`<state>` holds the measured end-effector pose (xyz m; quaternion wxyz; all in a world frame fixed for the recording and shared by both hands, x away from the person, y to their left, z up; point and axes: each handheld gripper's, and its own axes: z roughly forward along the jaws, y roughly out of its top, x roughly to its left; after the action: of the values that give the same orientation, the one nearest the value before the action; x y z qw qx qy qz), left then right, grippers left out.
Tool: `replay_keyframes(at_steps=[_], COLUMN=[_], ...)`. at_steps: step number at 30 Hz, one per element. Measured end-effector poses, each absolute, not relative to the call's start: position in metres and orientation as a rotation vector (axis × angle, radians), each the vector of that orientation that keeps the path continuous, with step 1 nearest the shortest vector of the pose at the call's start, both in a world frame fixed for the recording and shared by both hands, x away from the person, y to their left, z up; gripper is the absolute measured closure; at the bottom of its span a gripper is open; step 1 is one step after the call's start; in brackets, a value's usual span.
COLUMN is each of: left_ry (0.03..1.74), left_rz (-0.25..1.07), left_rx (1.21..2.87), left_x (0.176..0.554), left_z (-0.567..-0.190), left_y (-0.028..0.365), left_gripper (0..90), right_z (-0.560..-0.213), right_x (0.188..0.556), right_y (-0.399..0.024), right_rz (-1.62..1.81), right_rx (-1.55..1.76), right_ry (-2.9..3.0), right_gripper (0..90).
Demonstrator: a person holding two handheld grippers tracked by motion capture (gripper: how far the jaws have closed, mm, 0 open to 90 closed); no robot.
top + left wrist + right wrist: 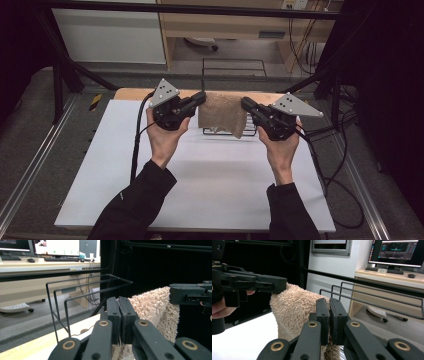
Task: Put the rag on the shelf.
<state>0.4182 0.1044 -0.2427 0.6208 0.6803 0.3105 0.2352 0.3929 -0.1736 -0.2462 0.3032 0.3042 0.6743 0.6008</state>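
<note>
Towel: I hold the beige towel in the air above the white table, stretched between my 2 grippers, in front of the black wire rack.
Left gripper: jaws pressed together on the towel's left top corner.
Right gripper: jaws pressed together on the right top corner.

Blocking behind towel: wire rack | lying open in front: white tabletop
</note>
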Motion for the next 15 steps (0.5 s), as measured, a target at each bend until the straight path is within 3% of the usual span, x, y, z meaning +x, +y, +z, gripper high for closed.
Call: replay_keyframes(at_steps=[15], left_ry=[0.691], left_rz=[0.562], left_rx=[1.534], left_x=[0.434], left_z=[-0.210], left_y=[0.093], left_gripper=[87.7], right_z=[-0.216], right_x=[0.405], right_y=[-0.183], right_rz=[1.587], right_rx=[0.788], right_ry=[1.734], right_gripper=[86.3])
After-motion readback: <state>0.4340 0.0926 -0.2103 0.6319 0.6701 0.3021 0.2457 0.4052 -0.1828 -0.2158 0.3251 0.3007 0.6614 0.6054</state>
